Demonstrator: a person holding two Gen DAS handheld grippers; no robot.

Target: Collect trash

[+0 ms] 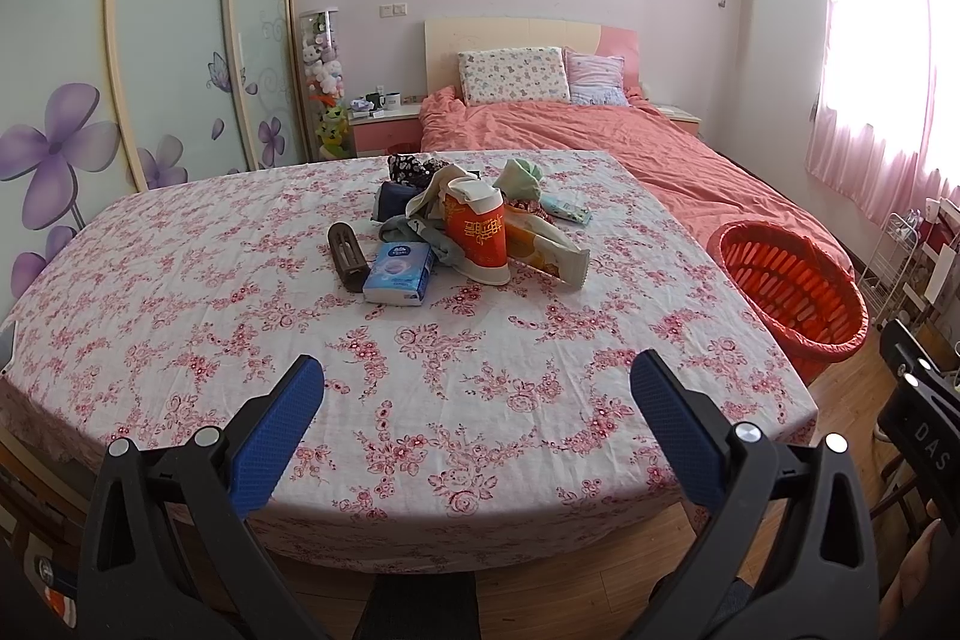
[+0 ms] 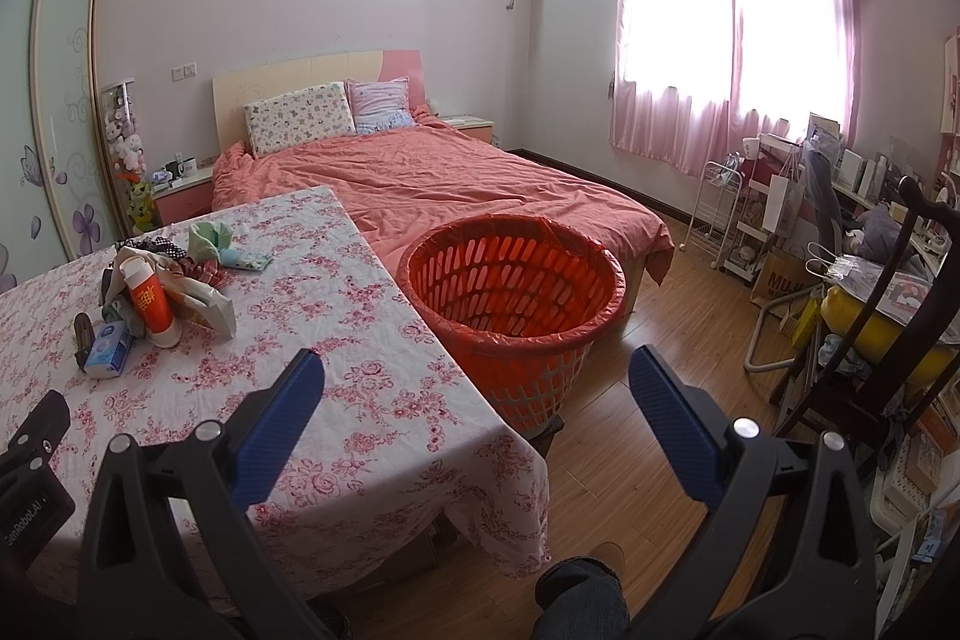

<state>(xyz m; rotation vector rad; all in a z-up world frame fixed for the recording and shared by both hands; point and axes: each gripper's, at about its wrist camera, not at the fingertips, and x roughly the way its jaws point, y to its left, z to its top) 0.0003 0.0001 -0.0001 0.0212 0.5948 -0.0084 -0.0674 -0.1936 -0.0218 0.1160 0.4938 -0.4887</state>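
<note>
Both claws, left claw [image 1: 477, 388] and right claw [image 2: 477, 388], hover spread and empty at the worktop's [image 1: 180, 316] near edge. Trash [image 1: 474, 226] sits heaped mid-cloth; the lined orange basket [image 2: 510, 280] stands just beside the worktop, apparently positioned to receive it.

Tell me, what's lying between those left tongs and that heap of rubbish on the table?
Nothing but bare flowered tablecloth. In the left wrist view, the open left tongs hang apart from the trash pile, with only cloth between them.
</note>
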